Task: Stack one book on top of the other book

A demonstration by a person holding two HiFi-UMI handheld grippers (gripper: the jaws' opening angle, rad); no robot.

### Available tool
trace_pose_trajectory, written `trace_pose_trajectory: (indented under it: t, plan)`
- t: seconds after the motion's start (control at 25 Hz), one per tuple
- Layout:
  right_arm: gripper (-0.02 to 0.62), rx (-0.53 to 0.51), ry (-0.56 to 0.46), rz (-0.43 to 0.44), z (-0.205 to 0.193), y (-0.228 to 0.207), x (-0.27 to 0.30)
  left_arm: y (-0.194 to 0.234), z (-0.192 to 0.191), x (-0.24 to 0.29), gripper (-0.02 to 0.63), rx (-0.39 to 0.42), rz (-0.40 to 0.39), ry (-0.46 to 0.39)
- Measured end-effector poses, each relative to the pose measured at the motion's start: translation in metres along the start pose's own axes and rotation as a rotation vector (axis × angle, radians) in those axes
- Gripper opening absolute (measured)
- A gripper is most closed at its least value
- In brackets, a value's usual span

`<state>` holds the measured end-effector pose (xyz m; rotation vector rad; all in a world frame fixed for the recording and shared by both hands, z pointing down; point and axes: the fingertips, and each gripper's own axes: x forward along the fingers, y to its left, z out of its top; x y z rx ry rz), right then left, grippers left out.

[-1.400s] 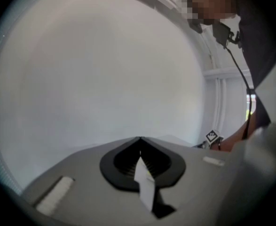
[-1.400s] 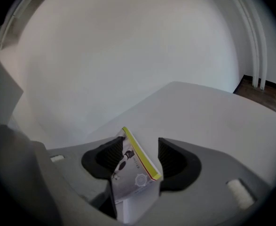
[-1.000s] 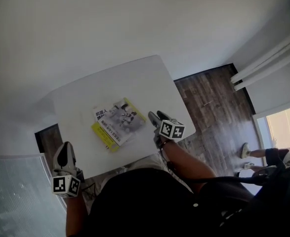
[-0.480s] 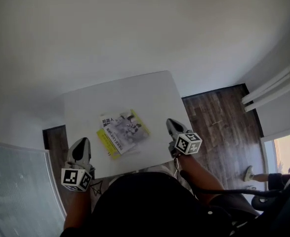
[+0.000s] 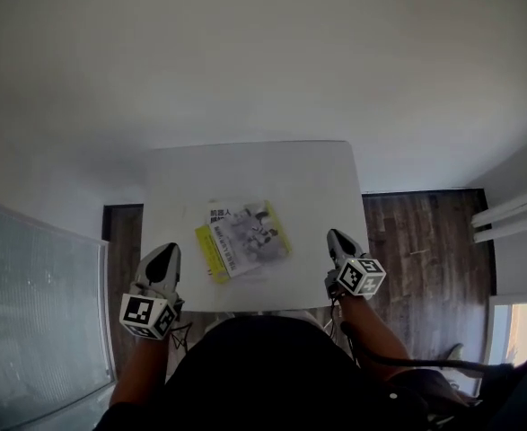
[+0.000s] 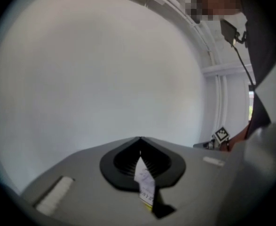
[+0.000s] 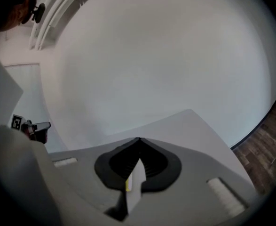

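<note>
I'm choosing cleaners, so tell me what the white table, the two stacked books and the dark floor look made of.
White square table: smooth matte top, probably laminate or painted board; no grain shows.
Grey-covered book on yellow-covered book: paper, with printed covers; finish unclear.
Dark floor: wood or wood-look planks, with streaked grain.

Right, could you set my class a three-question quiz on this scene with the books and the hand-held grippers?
1. True or false: the grey book lies on top of the yellow book.
2. The left hand-held gripper is: A open, B shut on a book, C shut and empty.
3. Fill in: both books rest on a white ____.
Key: 1 true; 2 C; 3 table.
</note>
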<state>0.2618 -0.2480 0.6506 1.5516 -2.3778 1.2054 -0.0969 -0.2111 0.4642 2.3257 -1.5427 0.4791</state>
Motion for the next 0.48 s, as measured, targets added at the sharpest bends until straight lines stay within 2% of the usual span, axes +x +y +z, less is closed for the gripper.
trace_pose_trajectory:
  t: [0.32, 0.48]
  plan:
    - [0.002, -0.018, 0.037, 0.074, -0.006, -0.013, 0.017, -0.010, -0.014, 0.007, 0.006, -0.014, 0.067, 0.040]
    - [0.002, -0.014, 0.031, 0.064, 0.001, -0.036, 0.021, -0.004, -0.053, 0.021, 0.006, -0.065, 0.101, 0.091]
